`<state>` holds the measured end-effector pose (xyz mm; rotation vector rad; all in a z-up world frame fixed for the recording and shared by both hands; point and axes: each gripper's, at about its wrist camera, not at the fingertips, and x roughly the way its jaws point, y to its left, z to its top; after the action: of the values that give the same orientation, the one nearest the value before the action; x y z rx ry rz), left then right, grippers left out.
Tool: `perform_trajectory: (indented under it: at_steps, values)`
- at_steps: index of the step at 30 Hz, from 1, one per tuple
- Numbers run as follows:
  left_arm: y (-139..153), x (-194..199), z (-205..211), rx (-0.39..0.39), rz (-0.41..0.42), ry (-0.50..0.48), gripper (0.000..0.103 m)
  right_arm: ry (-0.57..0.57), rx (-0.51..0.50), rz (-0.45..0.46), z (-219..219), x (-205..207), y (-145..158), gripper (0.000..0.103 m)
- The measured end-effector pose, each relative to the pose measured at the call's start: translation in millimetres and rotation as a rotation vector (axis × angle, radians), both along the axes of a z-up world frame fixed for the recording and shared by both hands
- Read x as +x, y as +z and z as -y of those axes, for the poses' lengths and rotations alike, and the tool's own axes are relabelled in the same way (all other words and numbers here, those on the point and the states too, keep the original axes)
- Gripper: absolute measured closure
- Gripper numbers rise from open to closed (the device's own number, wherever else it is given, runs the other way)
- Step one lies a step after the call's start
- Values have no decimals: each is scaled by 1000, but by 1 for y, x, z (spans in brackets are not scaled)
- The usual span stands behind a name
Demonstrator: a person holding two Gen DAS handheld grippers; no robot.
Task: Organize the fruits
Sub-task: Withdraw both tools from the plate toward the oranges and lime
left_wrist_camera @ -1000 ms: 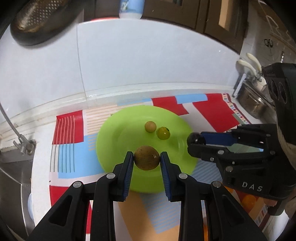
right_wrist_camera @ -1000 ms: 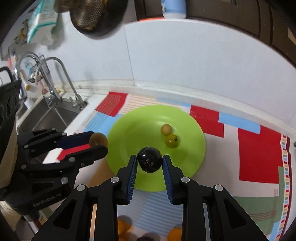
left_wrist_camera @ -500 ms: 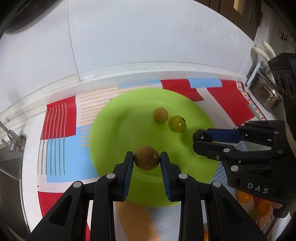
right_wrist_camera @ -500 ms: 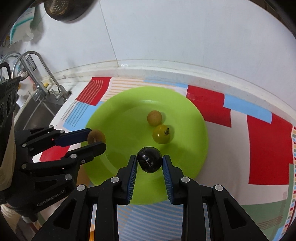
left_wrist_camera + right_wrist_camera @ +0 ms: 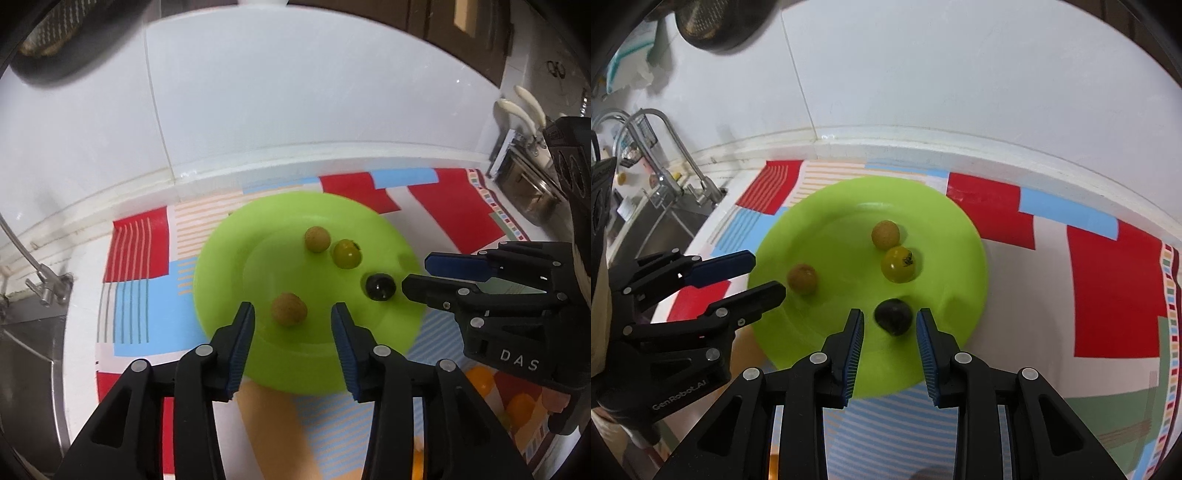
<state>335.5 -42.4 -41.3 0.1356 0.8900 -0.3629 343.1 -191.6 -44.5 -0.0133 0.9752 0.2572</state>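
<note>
A green plate (image 5: 229, 258) (image 5: 820, 229) lies on a patterned mat. On it are a tan fruit (image 5: 317, 239) (image 5: 885, 234) and a yellow-green one (image 5: 346, 253) (image 5: 898, 264). The brown fruit (image 5: 289, 308) (image 5: 802, 278) rests on the plate's near part. My left gripper (image 5: 291, 323) (image 5: 764, 275) has its jaws opening around that fruit, with a gap on each side. The black fruit (image 5: 893, 316) (image 5: 380, 287) lies on the plate between the pads of my right gripper (image 5: 890, 326) (image 5: 415, 275), which stands slightly open and clear of it.
The mat (image 5: 140, 240) covers a white counter that ends at a tiled wall. A sink with a tap (image 5: 665, 173) is on the left. A metal rack (image 5: 528, 192) stands at the right. Several orange fruits (image 5: 480, 380) lie near the mat's front right.
Both grippers have let go of their fruit. The brown fruit and the black fruit now lie on the plate, and the left jaws have spread wide.
</note>
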Motion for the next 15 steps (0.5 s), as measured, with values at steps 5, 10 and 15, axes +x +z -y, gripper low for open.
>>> perform_trajectory:
  at_steps: [5, 10, 15]
  values:
    - [23, -28, 2, -6, 57, -21, 56, -16, -2, 59, 5, -28, 21, 72]
    - [44, -57, 7, -16, 122, -52, 51, -43, -5, 145, 11, -63, 46, 66]
    - [58, -85, 13, -35, 169, -80, 47, -74, -10, 209, 20, -95, 64, 65]
